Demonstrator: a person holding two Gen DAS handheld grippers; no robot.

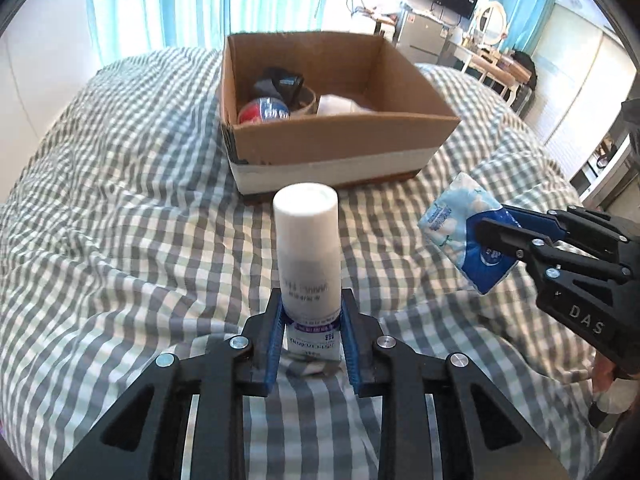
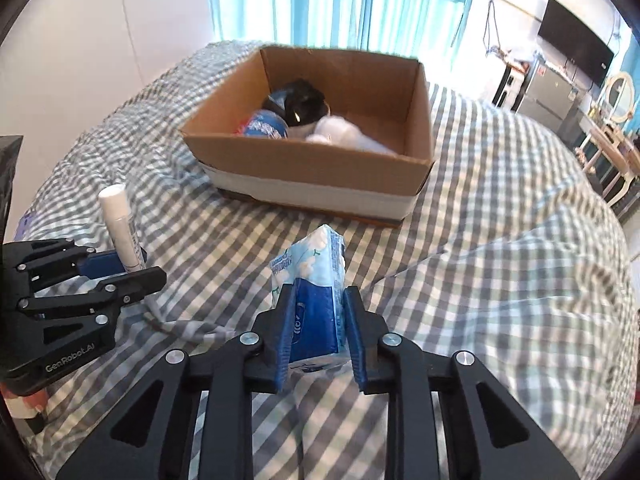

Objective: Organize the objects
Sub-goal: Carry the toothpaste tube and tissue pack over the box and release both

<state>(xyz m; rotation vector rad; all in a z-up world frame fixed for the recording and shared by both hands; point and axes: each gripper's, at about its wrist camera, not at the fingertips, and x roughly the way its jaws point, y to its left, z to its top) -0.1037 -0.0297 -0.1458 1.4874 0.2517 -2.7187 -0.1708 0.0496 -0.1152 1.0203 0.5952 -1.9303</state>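
— Over the checked bedspread [image 1: 120,208], what was each hand carrying?

— Left gripper [image 1: 312,322] had its blue pads clamped on the lower part of a white bottle [image 1: 309,256], a smooth cylinder with a rounded cap, held upright. Right gripper [image 2: 318,320] pinched a tissue pack [image 2: 316,284], soft plastic printed blue and white, its free end poking up past the fingers. Both items hung above the bed, short of the cardboard box [image 2: 320,164].

— And the box?

— Open-topped, plain brown card with a pale band around its base, resting on the rumpled quilt. Inside lay a red-and-blue ball [image 1: 264,110], something black [image 2: 300,102] I could not identify, and a white crumpled thing [image 2: 340,132].

— So what stage was that?

— Mid-carry, I'd judge: both pieces picked up, neither delivered. The next move looked to call for lifting each load over the near wall, then spreading the pads above a free patch of floor at the right side of the box.

— Any worry?

— The bottle was gripped low, so it might tip; the pack would likely squash rather than slip.
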